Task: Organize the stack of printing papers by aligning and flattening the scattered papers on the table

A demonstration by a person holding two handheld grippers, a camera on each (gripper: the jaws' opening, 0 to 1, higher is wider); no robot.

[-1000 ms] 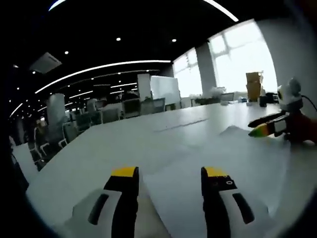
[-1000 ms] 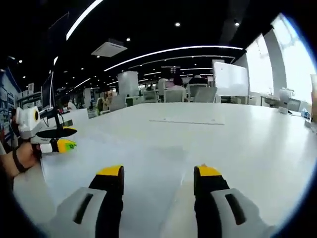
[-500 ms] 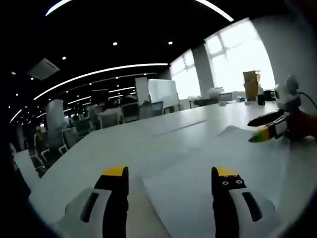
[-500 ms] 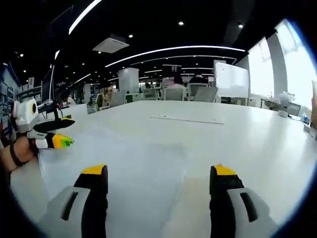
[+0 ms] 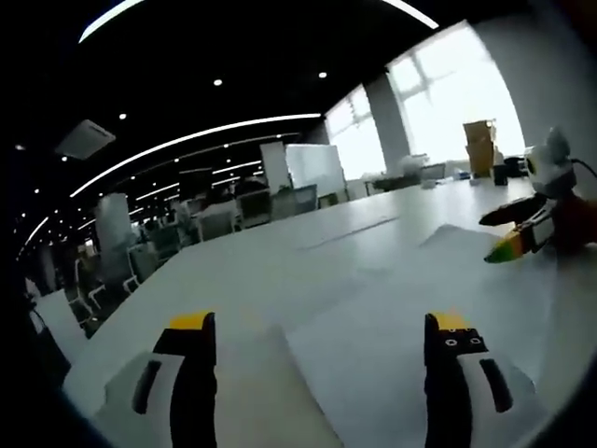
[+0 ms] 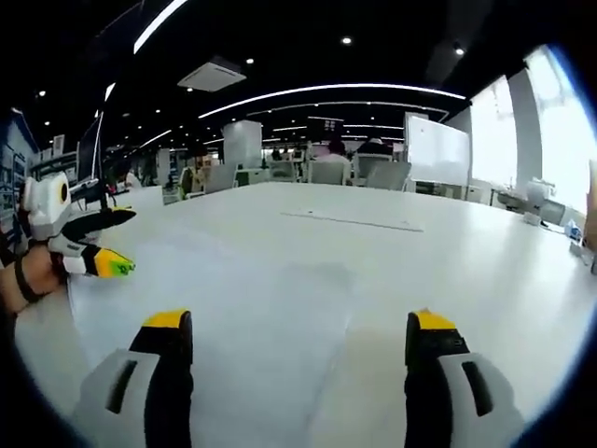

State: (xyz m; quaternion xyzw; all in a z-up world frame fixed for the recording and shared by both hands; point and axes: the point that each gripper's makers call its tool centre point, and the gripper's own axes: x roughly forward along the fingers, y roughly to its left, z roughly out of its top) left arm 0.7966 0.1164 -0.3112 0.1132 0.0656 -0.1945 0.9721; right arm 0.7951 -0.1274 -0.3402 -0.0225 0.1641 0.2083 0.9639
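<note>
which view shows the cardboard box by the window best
The left gripper view: the cardboard box stands whole, brown against the bright window. In the right gripper view, a brown sliver at the right edge may be it; I cannot tell.

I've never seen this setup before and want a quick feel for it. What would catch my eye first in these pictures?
First, the yellow-tipped left gripper and right gripper, each rising wide open from the bottom of its own view over white sheets of paper spread on a long white table. Next, bright windows glare in the left gripper view. Curved ceiling lights arc over a dim office.
</note>
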